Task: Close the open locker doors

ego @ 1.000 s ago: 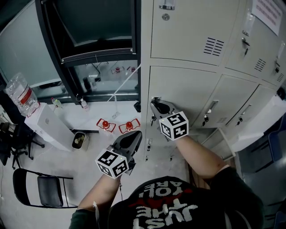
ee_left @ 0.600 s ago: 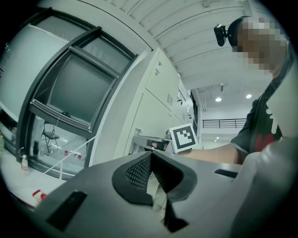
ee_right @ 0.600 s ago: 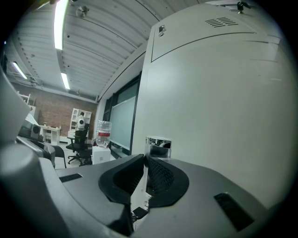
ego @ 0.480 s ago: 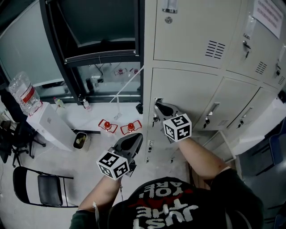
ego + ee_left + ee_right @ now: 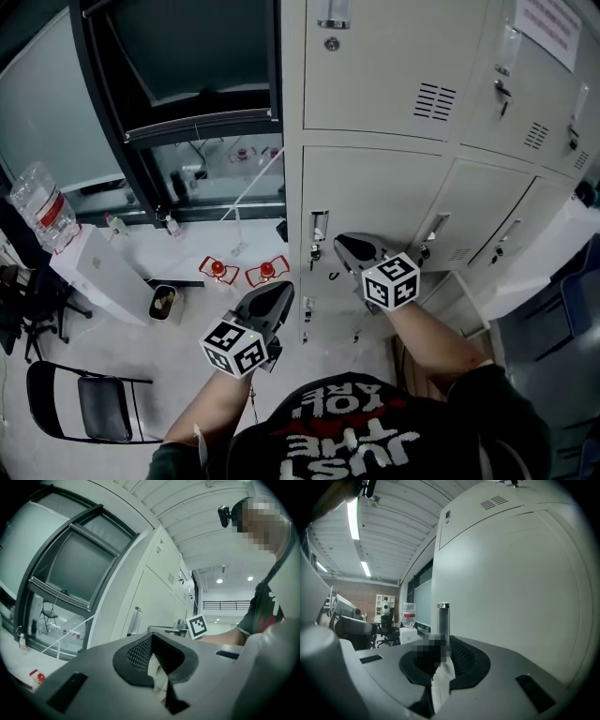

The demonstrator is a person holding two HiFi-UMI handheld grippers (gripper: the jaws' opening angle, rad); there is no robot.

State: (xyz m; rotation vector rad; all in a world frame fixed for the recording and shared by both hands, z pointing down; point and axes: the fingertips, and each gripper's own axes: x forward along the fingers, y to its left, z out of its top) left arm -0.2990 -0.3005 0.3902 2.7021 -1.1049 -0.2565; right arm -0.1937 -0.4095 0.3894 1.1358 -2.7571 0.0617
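Pinched narrow, gripping nothing: left gripper [image 5: 281,291], right gripper [image 5: 343,241]. At right's 12 o'clock, locker door [image 5: 349,187] flush shut. At left's 9 o'clock, one floor tub [image 5: 163,301], contents unclear; at 10 o'clock, two red pieces [image 5: 217,270], one bottle [image 5: 39,208].

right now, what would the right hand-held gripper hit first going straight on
Probably the handle on the locker door, straight ahead of the right hand-held gripper; depth is unclear.

The paper notice [image 5: 553,28] on the upper locker door [image 5: 544,98] runs off the edge, its print unreadable
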